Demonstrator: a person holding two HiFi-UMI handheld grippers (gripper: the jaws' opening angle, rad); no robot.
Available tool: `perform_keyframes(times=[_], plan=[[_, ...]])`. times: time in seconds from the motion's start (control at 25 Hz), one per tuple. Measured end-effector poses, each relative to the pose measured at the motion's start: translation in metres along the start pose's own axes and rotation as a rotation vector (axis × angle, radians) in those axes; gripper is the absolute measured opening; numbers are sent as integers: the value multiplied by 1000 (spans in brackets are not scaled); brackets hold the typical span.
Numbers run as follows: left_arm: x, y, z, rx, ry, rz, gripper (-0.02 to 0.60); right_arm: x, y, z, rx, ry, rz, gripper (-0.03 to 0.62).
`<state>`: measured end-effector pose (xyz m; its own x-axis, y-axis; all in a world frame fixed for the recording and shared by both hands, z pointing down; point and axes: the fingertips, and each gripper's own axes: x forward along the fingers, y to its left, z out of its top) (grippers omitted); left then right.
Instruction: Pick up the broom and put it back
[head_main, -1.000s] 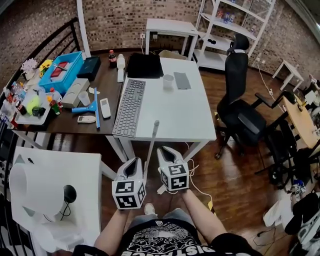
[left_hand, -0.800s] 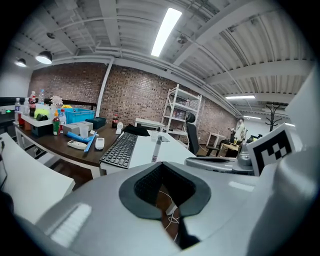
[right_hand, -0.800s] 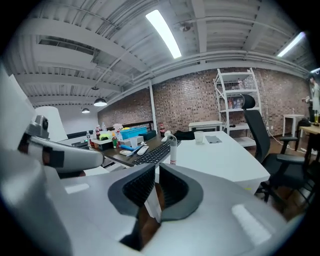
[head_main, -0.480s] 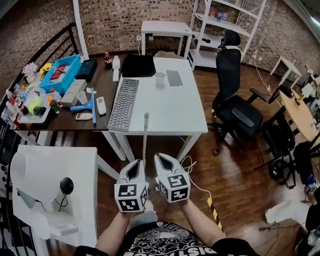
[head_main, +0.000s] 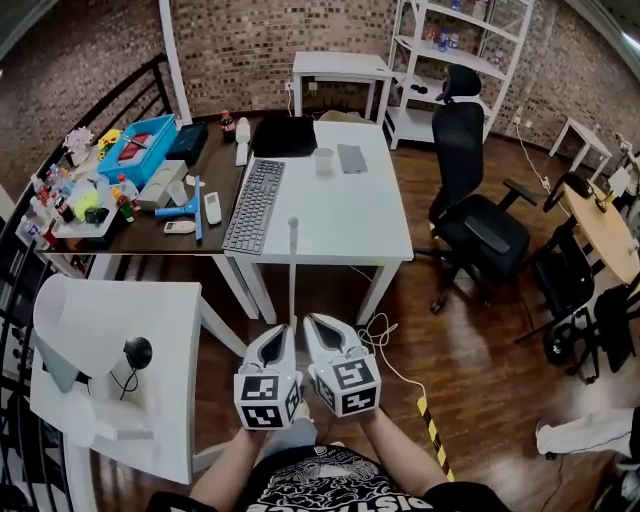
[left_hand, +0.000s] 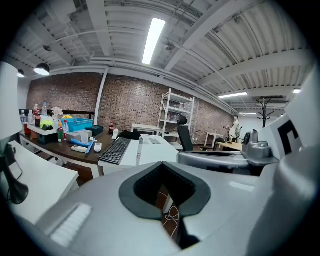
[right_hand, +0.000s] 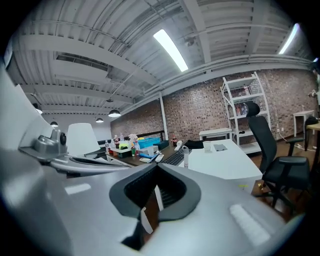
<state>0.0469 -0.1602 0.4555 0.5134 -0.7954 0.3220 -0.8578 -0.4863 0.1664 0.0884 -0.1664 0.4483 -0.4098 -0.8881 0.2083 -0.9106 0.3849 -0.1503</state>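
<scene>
Broom: only its pale handle (head_main: 292, 270) shows, standing upright just before the near edge of the white table (head_main: 340, 225), its top in front of the tabletop and its lower end dropping out of sight between the two grippers
Left gripper (head_main: 282, 330): low in the head view, just left of the handle; in its own view the jaw tips are drawn together, nothing is clamped there, and only floor and a loose cable (left_hand: 172, 220) show through the hollow behind the tips
Right gripper (head_main: 312, 322): just right of the handle, close beside the left gripper; its jaw tips also meet, and pale strips show through its hollow, though I cannot tell what they are
Hold on the broom: no view shows which part of either gripper bears on the handle
Handle top: rises above the jaw tips in both gripper views
White table: carries a keyboard (head_main: 252, 205) along its left side and a cup (head_main: 324, 160) towards the far end
Dark desk (head_main: 150, 238): to the left, touching the white table, crowded with small things
Office chair (head_main: 470, 190): right of the white table, apart from it
</scene>
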Motion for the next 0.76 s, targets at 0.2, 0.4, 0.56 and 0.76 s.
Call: perform_keyframes(times=[0.2,0.4,0.56,0.76], plan=[[-15,-12,-2,22,-18,-14,5,-18,11,-1,5,-18,13,0],[-30,-19,-4,39,-28,-12,5,-32,17,-4,14,-35,22,0],[-43,-24,-8,52,-27,-6,5,-41,24,-6,29,-42,37,0],[-50,-32,-18,64,-12,8,5,-55,25,-10,37,-43,52,0]])
